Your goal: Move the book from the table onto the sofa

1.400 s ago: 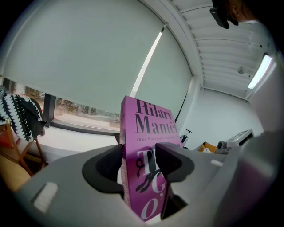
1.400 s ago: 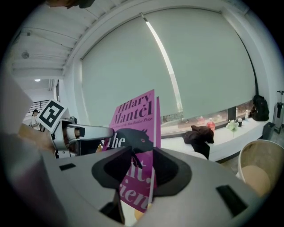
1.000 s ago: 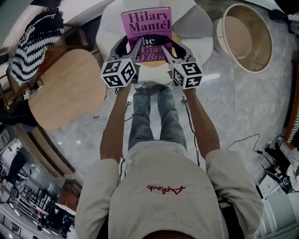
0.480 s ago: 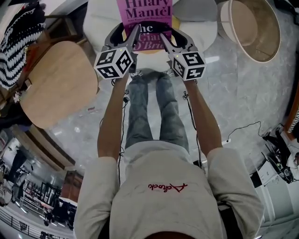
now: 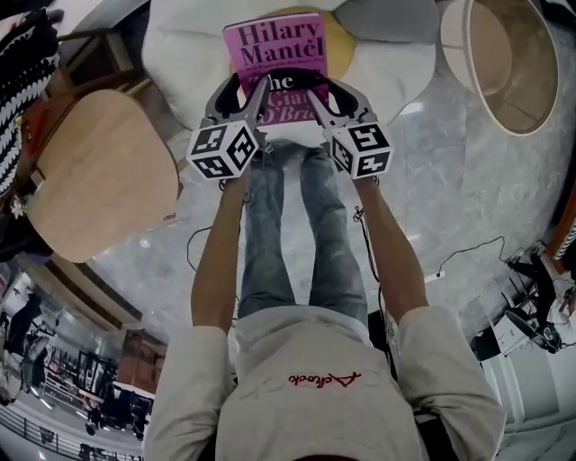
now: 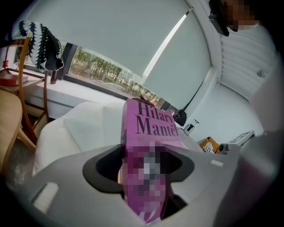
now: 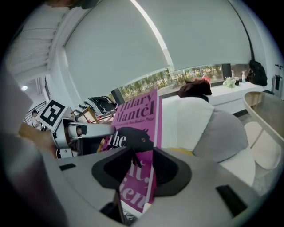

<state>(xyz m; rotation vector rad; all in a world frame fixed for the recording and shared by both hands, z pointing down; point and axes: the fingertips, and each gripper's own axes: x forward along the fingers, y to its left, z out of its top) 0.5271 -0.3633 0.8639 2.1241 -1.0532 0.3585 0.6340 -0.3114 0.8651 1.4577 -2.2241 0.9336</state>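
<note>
A pink hardback book with black lettering is held face up between both grippers, above the white sofa and a yellow cushion. My left gripper is shut on the book's left edge and my right gripper on its right edge. In the left gripper view the book stands up between the jaws of the left gripper. In the right gripper view the book sits tilted in the right gripper. Whether the book touches the sofa I cannot tell.
A round wooden table stands at the left, with a wooden chair and a black-and-white knit behind it. A grey cushion lies on the sofa's right part. A large round basket stands at the right. Cables lie on the marble floor.
Both grippers have sunk together with the book held between them, down toward the white sofa seat. The grip on the book's two edges looks the same.
</note>
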